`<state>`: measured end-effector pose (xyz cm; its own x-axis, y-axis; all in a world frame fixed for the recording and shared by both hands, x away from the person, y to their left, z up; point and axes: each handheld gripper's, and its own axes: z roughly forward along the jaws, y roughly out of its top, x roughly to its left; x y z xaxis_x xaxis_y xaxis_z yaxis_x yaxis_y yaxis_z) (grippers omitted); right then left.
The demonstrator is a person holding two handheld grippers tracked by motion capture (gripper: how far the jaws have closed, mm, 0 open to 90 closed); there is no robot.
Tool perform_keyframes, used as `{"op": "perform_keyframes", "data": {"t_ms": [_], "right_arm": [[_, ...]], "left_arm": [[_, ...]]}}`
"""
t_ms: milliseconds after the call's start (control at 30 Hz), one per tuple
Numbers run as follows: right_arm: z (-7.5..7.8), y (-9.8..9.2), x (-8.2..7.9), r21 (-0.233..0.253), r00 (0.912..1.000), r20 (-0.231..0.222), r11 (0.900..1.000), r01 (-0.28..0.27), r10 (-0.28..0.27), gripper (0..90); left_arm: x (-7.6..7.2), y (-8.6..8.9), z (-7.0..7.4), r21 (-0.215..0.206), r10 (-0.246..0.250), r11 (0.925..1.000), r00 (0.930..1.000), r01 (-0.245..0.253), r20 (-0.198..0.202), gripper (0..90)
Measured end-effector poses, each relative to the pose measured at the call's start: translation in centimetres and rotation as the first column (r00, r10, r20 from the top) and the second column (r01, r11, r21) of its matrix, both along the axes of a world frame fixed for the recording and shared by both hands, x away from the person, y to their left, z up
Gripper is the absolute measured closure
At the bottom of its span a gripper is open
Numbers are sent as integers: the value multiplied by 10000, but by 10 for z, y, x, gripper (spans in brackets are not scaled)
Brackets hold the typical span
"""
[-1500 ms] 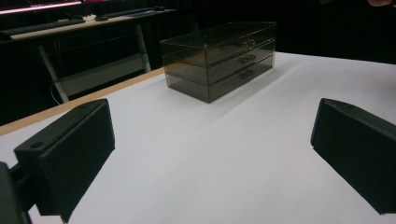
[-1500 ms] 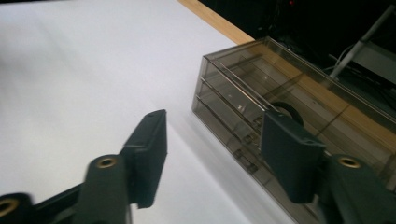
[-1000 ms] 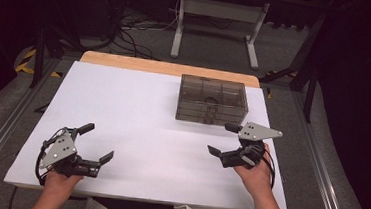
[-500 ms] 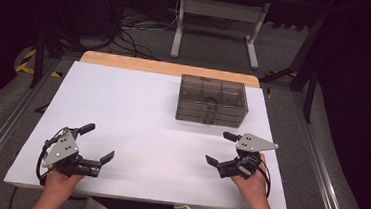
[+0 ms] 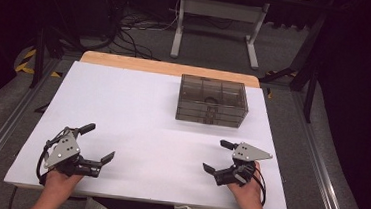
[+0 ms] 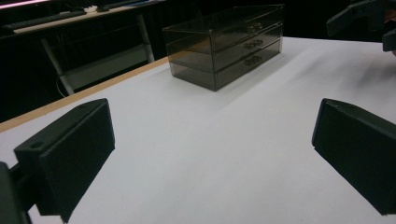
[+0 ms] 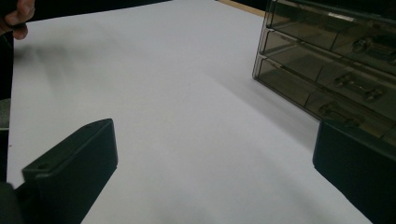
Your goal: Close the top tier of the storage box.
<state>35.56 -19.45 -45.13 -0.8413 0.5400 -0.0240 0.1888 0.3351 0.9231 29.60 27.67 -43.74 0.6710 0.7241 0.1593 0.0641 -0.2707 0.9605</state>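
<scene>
We held both grippers, left (image 5: 97, 143) and right (image 5: 218, 156), jaws wide apart (gripping nothing); a careless reach might shove the drawer box (image 5: 213, 100) across the bench (image 5: 138, 106).

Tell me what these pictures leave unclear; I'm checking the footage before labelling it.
- Drawer box contents: the smoky walls obscure them in the high view, apart from one dark round shape.
- Drawer box right end: cut off by the right gripper view's edge.
- Right gripper: cropped and blurred at the left gripper view's top corner.
</scene>
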Motion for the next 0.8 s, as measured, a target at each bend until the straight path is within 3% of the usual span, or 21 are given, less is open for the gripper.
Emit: {"op": "perform_keyframes", "data": {"t_ms": [200,300,500,667,800], "right_arm": [[-12,1,2,-111,9997,-115,9997,-196,195,0],[-18,0,9,-385,9973,-728,9991,-151,123,0],[-15,0,5,-194,9997,-129,9996,-229,226,0],[-14,1,4,-215,9997,77,9995,-240,242,0],[-13,1,3,-228,9996,179,9995,-226,230,0]], "left_arm": [[1,-1,-2,-110,-55,9999,10000,54,-71,3],[2,0,-2,-111,-71,9999,9999,70,-100,3],[3,2,-4,-692,-168,9975,9997,157,-166,2],[3,3,-4,-675,-69,9977,9998,57,-178,2],[4,3,-4,-433,34,9991,9999,-41,-146,2]]}}
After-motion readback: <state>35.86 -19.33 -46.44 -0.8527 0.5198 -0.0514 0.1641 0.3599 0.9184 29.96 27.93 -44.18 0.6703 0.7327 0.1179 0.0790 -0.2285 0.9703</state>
